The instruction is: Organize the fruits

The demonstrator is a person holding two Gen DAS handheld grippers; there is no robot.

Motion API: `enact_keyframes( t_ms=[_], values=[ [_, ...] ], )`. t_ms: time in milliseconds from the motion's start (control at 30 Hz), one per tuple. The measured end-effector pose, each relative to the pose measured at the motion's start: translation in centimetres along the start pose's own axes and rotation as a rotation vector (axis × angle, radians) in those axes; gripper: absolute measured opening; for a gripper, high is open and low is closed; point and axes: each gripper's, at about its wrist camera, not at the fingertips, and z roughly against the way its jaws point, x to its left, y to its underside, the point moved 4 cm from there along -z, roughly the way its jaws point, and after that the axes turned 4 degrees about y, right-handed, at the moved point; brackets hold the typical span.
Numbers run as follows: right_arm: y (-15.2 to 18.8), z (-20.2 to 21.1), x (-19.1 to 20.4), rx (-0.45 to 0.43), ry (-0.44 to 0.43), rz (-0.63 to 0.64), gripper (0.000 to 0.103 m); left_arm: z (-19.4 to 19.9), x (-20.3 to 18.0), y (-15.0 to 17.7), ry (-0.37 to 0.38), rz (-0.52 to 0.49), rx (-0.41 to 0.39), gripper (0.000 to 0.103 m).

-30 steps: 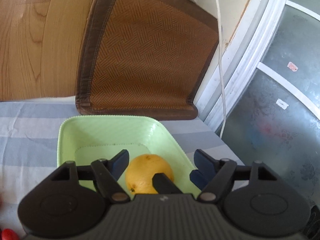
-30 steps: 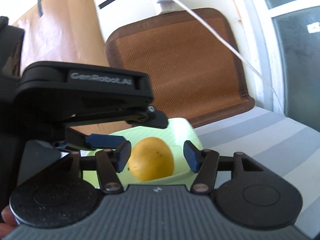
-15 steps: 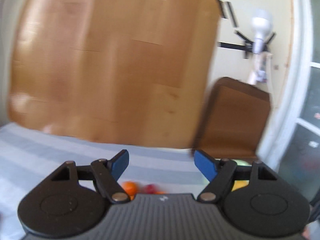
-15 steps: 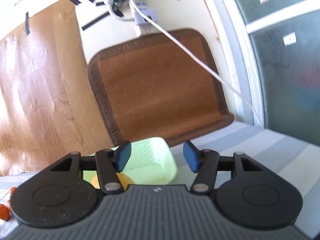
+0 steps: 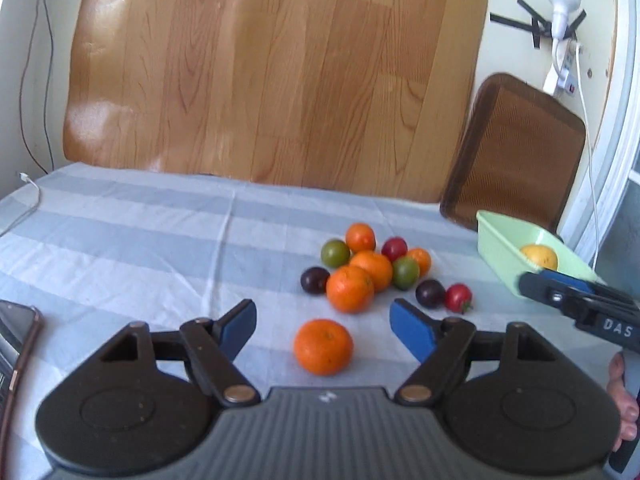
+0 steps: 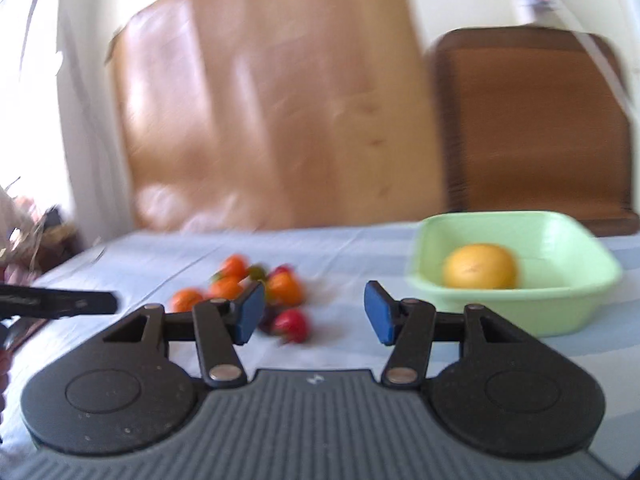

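Only legible writing: white letters "DAS" on the black body of my right tongs (image 5: 560, 284), seen at the right edge of the left wrist view. No brand or label readable on anything else; the right wrist view is motion-blurred.

Container: one pale green rectangular tub (image 6: 560, 304) on the striped bench (image 5: 140, 232), far right, in front of a brown woven mat (image 5: 516, 152) leaning on the wall. Contents: a single yellow-orange citrus fruit (image 6: 479, 266), lying toward the tub's left side. Nothing else visible inside.

Loose fruit on the bench, left of the tub and apart from it: a tight cluster (image 5: 368, 264) of orange mandarins, two green round fruits, dark purple plums and a red one, touching one another. A strawberry (image 5: 459, 298) lies at the cluster's right edge, just beside a dark plum. One mandarin (image 5: 323, 346) sits alone, nearer to me than the cluster.

My left tongs (image 5: 323, 330): blue pads spread wide, holding nothing; the lone mandarin lies on the bench in line with the gap between them.

My right tongs (image 6: 314, 316): spread wide, holding nothing, facing the bench between cluster and tub.

A phone (image 5: 16, 344) lies at the left edge of the bench. A wood-grain board (image 5: 280, 72) stands behind.
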Motion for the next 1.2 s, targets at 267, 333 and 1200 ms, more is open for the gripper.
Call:
enact_keyframes(
  t_ms=[267, 333, 1200],
  values=[
    [0.0, -6.1, 6.6, 0.161, -0.169, 0.080, 0.042, -2.5, 0.9, 2.1, 0.001, -0.004, 0.074, 0.042],
    [0.4, -6.9, 8.1, 0.193, -0.204, 0.070, 0.043, -2.0, 1.0, 2.3, 0.030, 0.001, 0.063, 0.039],
    [3.6, 0.9, -0.1, 0.159, 0.048, -0.003, 0.042, -2.7, -4.5, 2.5, 0.267, -0.009, 0.123, 0.039]
  ],
)
